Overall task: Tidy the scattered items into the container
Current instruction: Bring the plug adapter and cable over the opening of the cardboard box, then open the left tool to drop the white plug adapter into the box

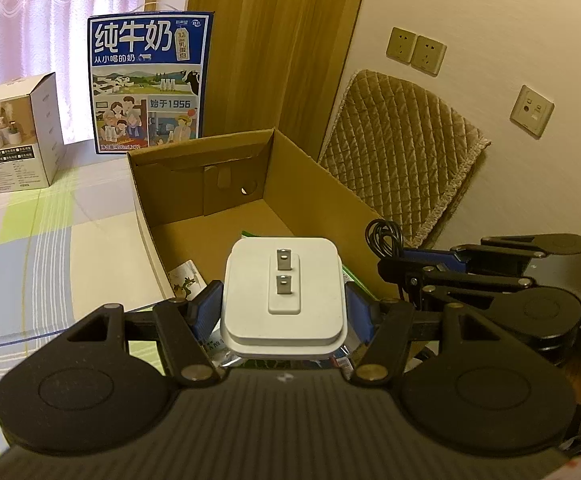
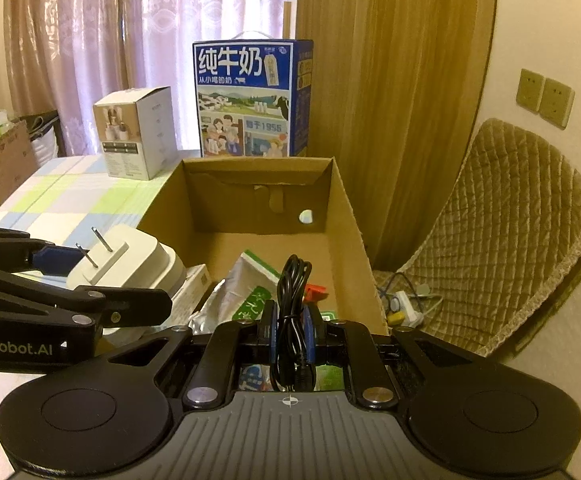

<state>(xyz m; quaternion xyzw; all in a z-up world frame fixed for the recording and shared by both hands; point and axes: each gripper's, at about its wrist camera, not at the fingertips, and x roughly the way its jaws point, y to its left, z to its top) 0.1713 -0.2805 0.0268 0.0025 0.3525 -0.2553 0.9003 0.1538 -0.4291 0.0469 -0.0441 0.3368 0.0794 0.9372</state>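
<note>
Two hand-held grippers hover over the near end of an open cardboard box (image 2: 346, 216) on a desk (image 1: 50, 216) with a checked cloth — the step in hand looks like the drop-off. The left hand-held gripper (image 1: 280, 312) is clamped by its blue pads on a white plug adapter (image 1: 284, 294), two flat prongs facing up and forward; the right hand-held gripper (image 2: 290, 332) is squeezed on a coiled black cable (image 2: 292, 304), its loop standing up between the fingers. Both loads hang above packets already lying in the box, among them a green-and-white pouch (image 2: 256, 280) whose print is too blurred to read. The next move, by the look of it, calls for lowering each item a little and opening the jaws so neither lands outside the wall. Behind the box stands a blue milk carton case (image 2: 246, 100) reading "纯牛奶" and "1956" — beside it a small white product box (image 2: 134, 132). The left hand-held gripper's body carries the lettering "enRobot.AI", its start cut off.
</note>
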